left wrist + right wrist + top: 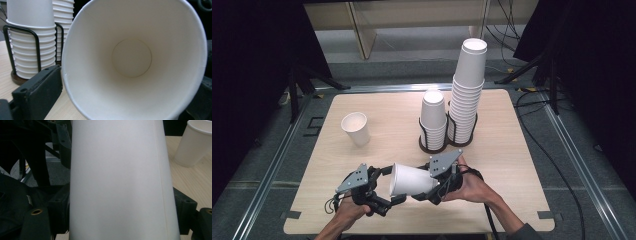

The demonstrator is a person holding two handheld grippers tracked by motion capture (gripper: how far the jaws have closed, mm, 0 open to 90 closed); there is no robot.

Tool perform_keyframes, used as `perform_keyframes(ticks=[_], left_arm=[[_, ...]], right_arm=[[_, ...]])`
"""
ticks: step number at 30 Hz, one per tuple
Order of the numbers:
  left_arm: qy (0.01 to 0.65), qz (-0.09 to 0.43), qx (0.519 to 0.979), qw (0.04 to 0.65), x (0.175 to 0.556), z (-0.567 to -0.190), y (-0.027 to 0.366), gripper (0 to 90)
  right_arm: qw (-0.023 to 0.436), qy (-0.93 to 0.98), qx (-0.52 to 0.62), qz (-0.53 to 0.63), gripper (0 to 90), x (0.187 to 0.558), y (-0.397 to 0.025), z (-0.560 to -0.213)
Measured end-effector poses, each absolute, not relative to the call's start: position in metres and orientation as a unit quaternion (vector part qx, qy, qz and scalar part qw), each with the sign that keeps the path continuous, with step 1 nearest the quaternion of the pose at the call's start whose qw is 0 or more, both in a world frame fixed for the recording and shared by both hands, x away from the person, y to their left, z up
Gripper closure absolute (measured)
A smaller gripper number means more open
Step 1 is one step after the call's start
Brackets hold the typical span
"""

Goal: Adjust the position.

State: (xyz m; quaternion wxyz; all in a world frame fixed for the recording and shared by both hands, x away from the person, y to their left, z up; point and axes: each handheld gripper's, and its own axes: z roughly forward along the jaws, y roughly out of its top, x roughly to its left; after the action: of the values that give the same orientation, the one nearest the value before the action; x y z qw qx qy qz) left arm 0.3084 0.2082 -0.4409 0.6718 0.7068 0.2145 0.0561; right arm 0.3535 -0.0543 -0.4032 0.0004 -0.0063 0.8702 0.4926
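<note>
A white paper cup (pixel 412 181) lies on its side above the table's near edge, held between both grippers. My right gripper (pixel 422 182) is shut on the cup's narrow bottom end; in the right gripper view the cup wall (pixel 120 180) stands between its jaws (pixel 122 215). My left gripper (pixel 391 185) is open, its jaws straddling the cup's wide rim. In the left gripper view I look straight into the cup's mouth (pixel 132 57), between the spread jaws of the left gripper (pixel 120 97).
A second white cup (pixel 355 128) (pixel 193 143) stands upright at the table's left. A short cup stack (pixel 433 120) (pixel 30 45) and a tall cup stack (pixel 468 90) stand upside down in black wire holders (pixel 432 145) at mid-table. The wooden table (pixel 387 110) has dark floor around it.
</note>
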Motion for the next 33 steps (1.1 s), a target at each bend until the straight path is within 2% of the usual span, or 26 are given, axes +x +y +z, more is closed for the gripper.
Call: perform_keyframes(ticks=[6,7,21,28,33], left_arm=[[0.208,0.047,0.697,0.685,0.308,-0.442,0.204,3.2],[0.209,0.054,0.708,0.673,0.307,-0.441,0.206,3.8],[0.194,0.067,0.705,0.679,0.305,-0.437,0.208,12.1],[0.196,0.075,0.709,0.673,0.305,-0.435,0.211,13.8],[0.208,0.092,0.719,0.657,0.307,-0.434,0.215,13.7]], right_arm=[[-0.007,0.870,-0.006,0.493,23.9,0.353,-0.052,-0.406],[-0.007,0.869,-0.007,0.494,23.9,0.353,-0.052,-0.407],[-0.022,0.870,0.000,0.492,23.0,0.355,-0.051,-0.414],[-0.026,0.877,0.018,0.480,18.1,0.356,-0.050,-0.419],[-0.013,0.885,0.028,0.465,15.7,0.358,-0.055,-0.419]])
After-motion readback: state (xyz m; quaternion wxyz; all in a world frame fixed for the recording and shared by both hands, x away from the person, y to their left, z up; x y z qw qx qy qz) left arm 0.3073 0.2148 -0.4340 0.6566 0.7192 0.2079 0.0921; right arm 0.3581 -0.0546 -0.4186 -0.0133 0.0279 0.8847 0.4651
